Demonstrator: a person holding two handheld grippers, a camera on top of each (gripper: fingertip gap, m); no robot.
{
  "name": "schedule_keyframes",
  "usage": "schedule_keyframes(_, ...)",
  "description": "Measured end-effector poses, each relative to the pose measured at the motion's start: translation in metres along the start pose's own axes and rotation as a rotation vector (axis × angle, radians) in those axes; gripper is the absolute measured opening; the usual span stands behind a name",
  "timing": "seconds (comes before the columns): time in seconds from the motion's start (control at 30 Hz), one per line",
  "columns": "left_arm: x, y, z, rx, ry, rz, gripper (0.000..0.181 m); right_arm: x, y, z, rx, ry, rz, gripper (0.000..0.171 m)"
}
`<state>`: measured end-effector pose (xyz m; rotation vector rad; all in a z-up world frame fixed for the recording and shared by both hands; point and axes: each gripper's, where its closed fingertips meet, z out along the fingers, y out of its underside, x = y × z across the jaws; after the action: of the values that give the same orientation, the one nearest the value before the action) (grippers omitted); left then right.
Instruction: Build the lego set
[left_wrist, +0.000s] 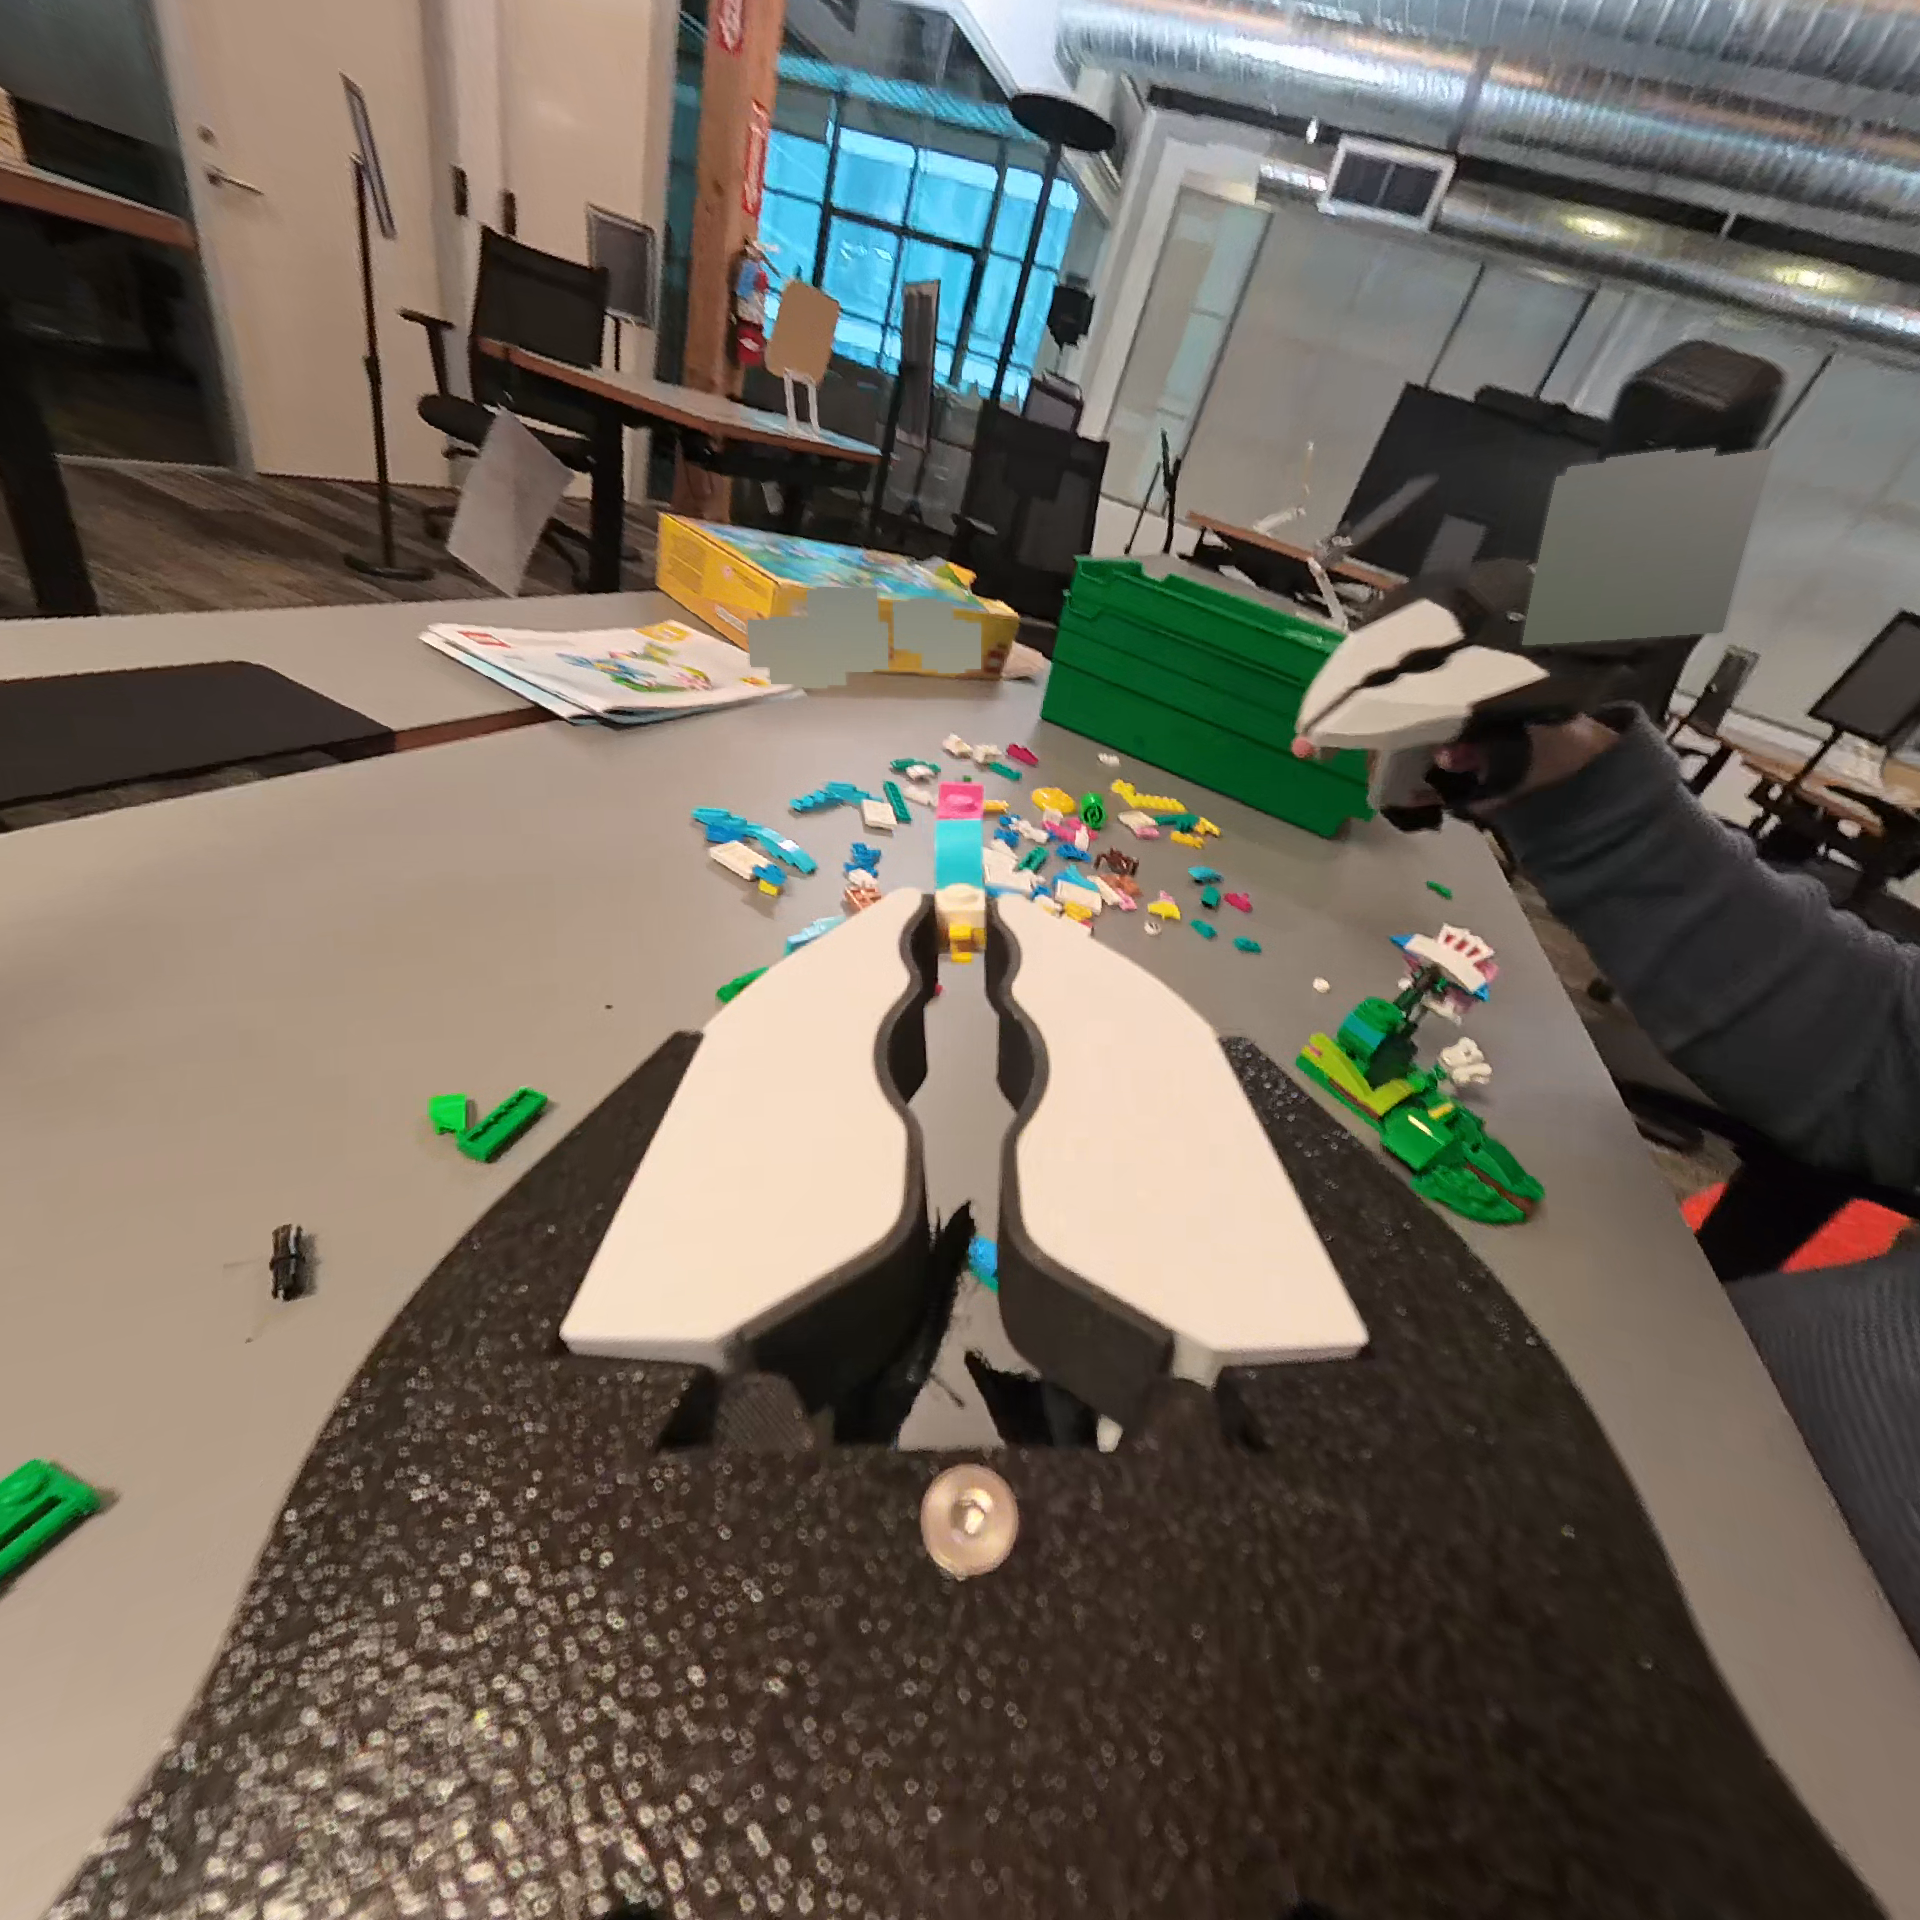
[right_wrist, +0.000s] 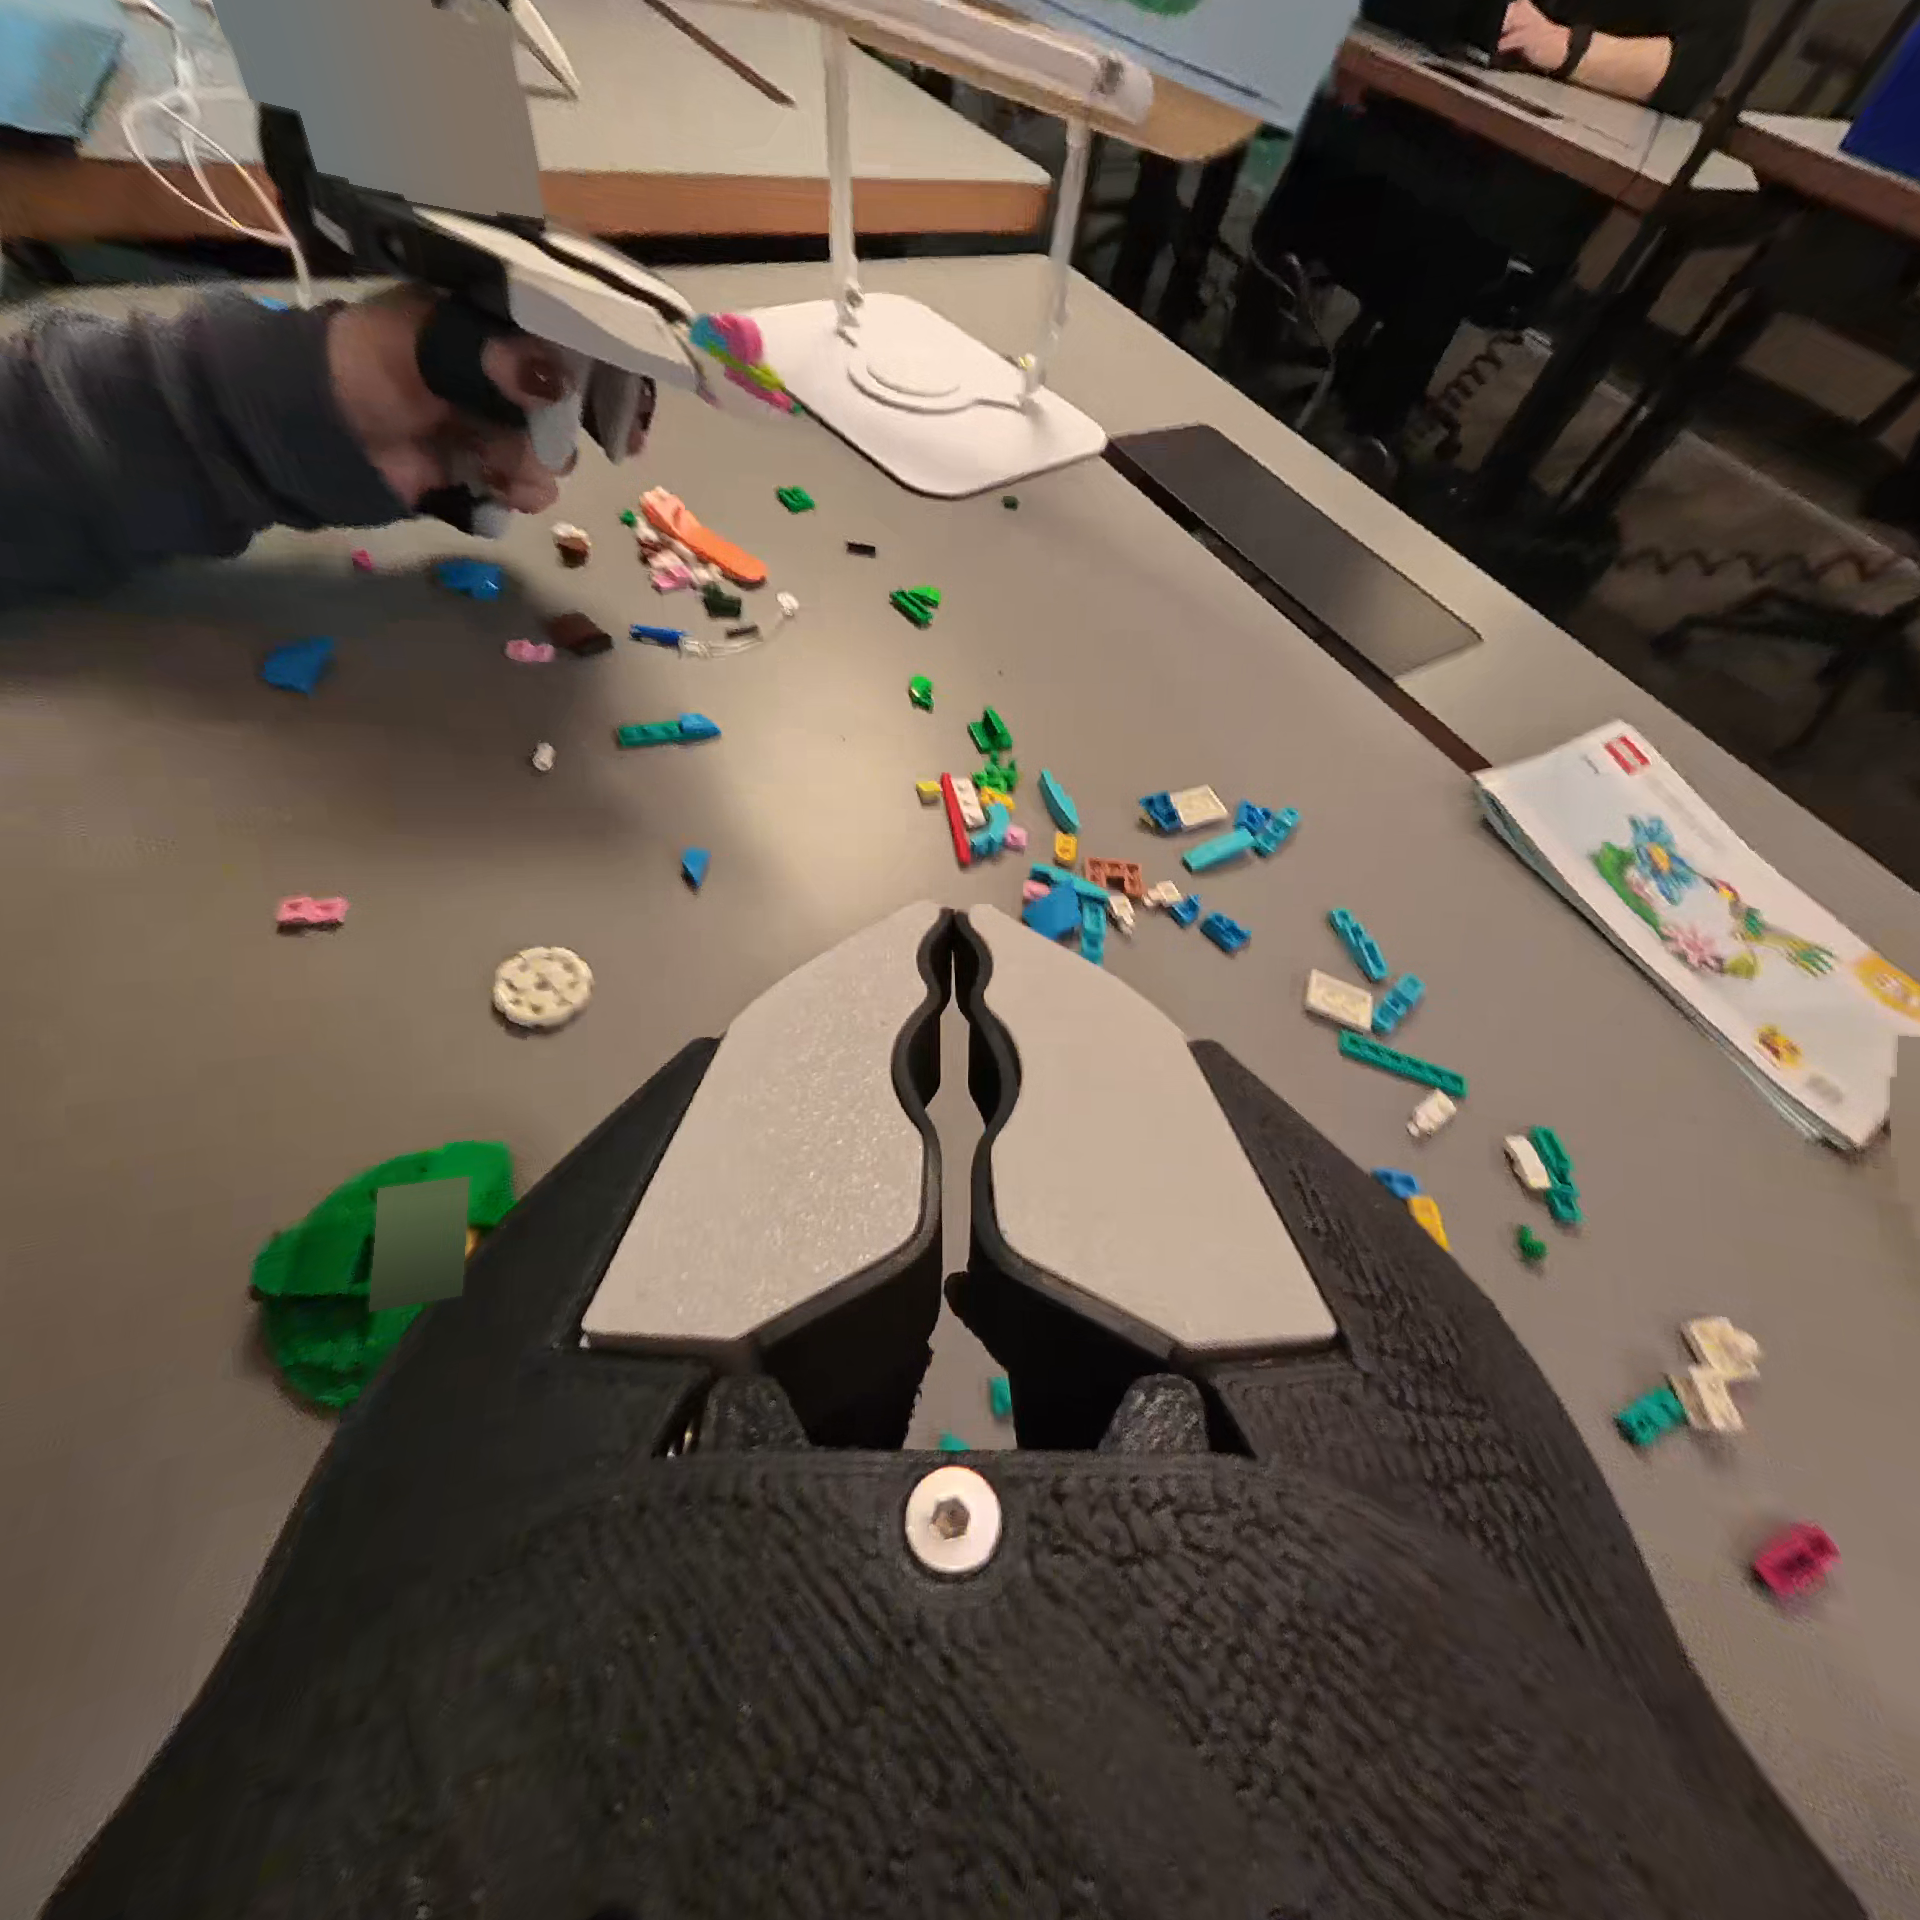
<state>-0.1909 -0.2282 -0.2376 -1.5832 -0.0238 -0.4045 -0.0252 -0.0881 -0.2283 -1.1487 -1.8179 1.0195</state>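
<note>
My left gripper (left_wrist: 958, 920) is shut on a small lego assembly (left_wrist: 958, 852) with a white and yellow base, a teal bar and a pink top, held above the grey table (left_wrist: 312, 987). It also shows in the right wrist view (right_wrist: 691, 338), holding the same pink and teal assembly (right_wrist: 740, 358). My right gripper (right_wrist: 954, 920) has its jaws closed. In the left wrist view it (left_wrist: 1311, 736) hovers at the right with a tiny pink piece (left_wrist: 1299, 745) at its tip. A green leaf build with a flower (left_wrist: 1423, 1101) stands on the table.
Loose pieces (left_wrist: 1039, 842) are scattered mid-table (right_wrist: 1091, 862). An instruction booklet (left_wrist: 613, 670), a yellow box (left_wrist: 831, 592) and a green bin (left_wrist: 1195, 686) lie at the far side. A white stand (right_wrist: 935, 416) and a white round plate (right_wrist: 542, 987) sit near the left arm. My right fingertips sit around 20 centimetres from my left ones.
</note>
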Motion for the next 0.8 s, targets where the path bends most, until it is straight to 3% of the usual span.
schedule_keyframes(0.2,0.002,0.003,0.000,-0.023,0.016,0.009,0.008,0.016,0.010,0.025,-0.072,-0.017,-0.057,0.000)
schedule_keyframes(0.37,0.003,0.009,0.003,-0.048,0.030,0.008,0.008,0.008,0.013,0.098,-0.190,-0.193,-0.223,0.009)
schedule_keyframes(0.53,0.006,0.013,0.004,-0.077,0.050,0.048,0.008,0.029,0.038,0.162,-0.374,-0.300,-0.284,0.020)
schedule_keyframes(0.8,0.009,0.009,0.001,-0.065,0.072,0.052,0.008,0.041,0.050,0.191,-0.492,-0.449,-0.189,0.016)
